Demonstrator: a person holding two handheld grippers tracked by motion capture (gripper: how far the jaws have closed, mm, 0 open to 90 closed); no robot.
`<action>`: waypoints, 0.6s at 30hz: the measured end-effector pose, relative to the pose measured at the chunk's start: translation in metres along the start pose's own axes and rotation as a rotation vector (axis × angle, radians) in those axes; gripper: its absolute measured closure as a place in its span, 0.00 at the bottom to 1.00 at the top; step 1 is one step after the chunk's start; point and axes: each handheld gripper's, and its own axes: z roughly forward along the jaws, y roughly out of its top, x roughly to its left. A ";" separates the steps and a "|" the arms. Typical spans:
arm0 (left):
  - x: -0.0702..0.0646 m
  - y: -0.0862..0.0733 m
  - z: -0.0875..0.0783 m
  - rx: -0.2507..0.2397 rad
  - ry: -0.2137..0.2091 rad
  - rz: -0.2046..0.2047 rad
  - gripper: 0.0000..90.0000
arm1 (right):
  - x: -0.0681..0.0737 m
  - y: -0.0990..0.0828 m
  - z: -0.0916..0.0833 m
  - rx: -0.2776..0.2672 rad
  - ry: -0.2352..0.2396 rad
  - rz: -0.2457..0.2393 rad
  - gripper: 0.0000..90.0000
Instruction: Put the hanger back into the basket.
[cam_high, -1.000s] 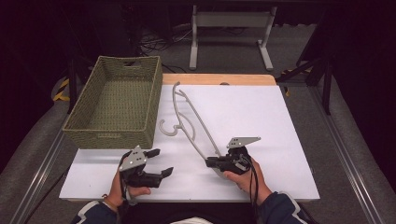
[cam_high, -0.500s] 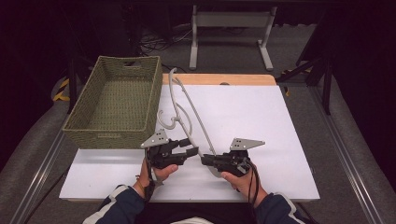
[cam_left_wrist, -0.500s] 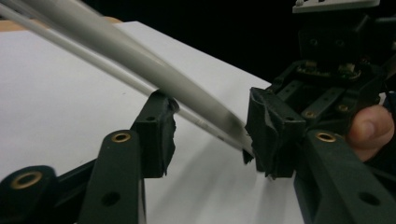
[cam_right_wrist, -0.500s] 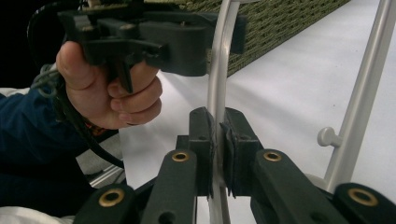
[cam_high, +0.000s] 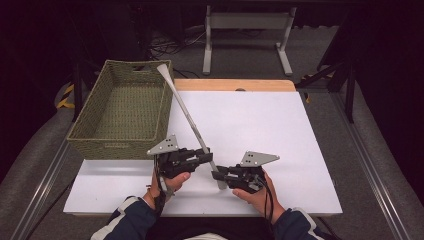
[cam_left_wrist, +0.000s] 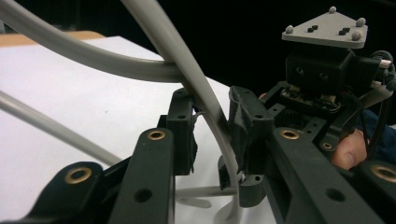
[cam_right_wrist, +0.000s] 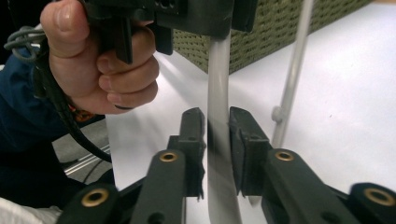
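A grey plastic hanger (cam_high: 185, 110) stands tilted on edge over the white board, its far tip by the basket's rim. My left gripper (cam_high: 207, 156) has just been closing and is shut on the hanger's lower arm; in the left gripper view the bar (cam_left_wrist: 187, 56) runs between the pads (cam_left_wrist: 210, 135). Just right of it, my right gripper (cam_high: 216, 176) has just been opening. Its pads (cam_right_wrist: 217, 135) stand either side of the hanger's bar (cam_right_wrist: 218, 93) with a thin gap. The left gripper (cam_right_wrist: 205, 14) grips the same bar higher up.
A woven olive basket (cam_high: 95, 145) stands at the left, against the white board (cam_high: 260, 125). A wooden strip (cam_high: 235, 85) edges the board's far side. A metal stand (cam_high: 245, 20) is on the floor beyond.
The left gripper came from the board's front left to the hanger and closed on it. The hanger rose from lying flat to standing on edge, tipped toward the basket. The right hand stayed put.
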 end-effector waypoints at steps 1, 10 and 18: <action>-0.002 0.002 -0.001 -0.001 0.005 0.016 0.82 | 0.001 0.000 -0.002 -0.002 -0.004 -0.011 0.84; -0.004 0.016 -0.013 -0.006 0.062 0.078 0.91 | -0.008 -0.001 -0.026 -0.018 -0.107 -0.030 0.62; -0.004 0.035 -0.028 0.023 0.162 0.109 0.91 | -0.017 -0.011 -0.049 0.017 -0.240 -0.053 0.50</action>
